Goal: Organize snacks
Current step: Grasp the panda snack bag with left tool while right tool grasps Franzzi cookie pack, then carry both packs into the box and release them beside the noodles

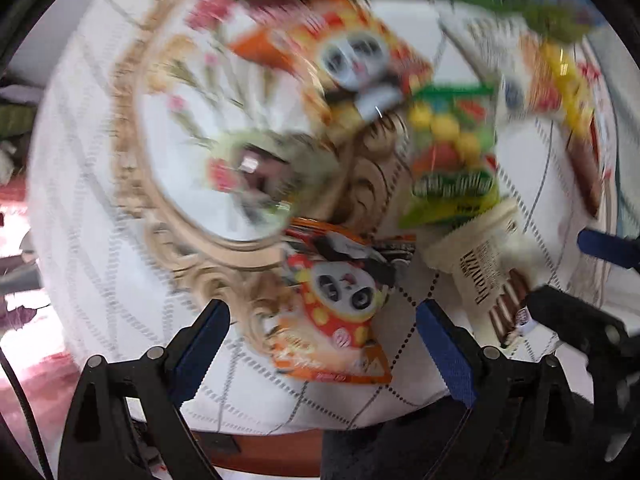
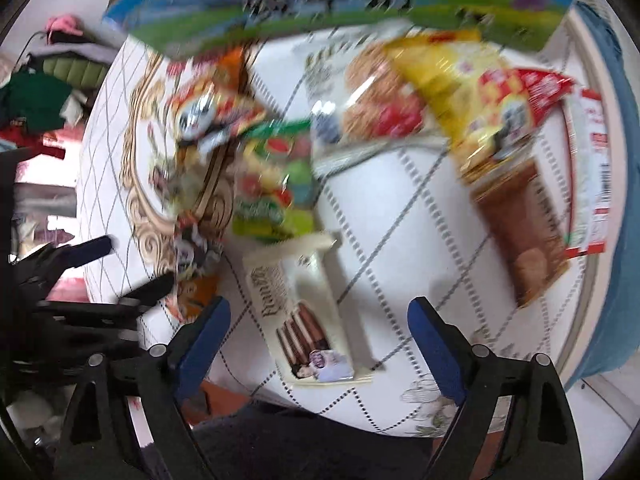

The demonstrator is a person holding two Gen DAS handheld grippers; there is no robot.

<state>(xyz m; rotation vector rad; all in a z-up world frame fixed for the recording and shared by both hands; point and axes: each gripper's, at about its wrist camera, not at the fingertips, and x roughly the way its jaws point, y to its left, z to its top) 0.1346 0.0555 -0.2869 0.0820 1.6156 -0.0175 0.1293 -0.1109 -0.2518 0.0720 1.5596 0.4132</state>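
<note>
Starting at the left, the table (image 1: pixel 100 208) carries a gold-scrolled oval pattern under its white quilted cover, and the left gripper (image 1: pixel 320 344) hangs over the near edge with its blue-padded jaws spread wide and nothing between them. Just ahead of it, between the fingers in the left wrist view, lies an orange panda pouch (image 1: pixel 340 300), with a second panda pouch (image 1: pixel 352 56) farther off toward the far side. To the right of these sits a green candy bag (image 1: pixel 452 152) showing round coloured sweets, and near it, closest to the person, a cream wafer pack (image 2: pixel 308 312) that lies between the spread, empty jaws of the right gripper (image 2: pixel 320 340). Farther right come a clear biscuit pack (image 2: pixel 380 108), a yellow and red bag (image 2: pixel 488 100) and a brown cookie pack (image 2: pixel 524 224), with a large picture box (image 2: pixel 340 4) along the far edge. Both views are blurred, so fine print and edges are unclear. All the snacks look light; the pouches are probably soft, crinkly and slick, so a sealed end seam seems the safest place to pinch. The wafer pack is likely stiffer but crushable inside, best taken gently across its narrow width near one end.
</note>
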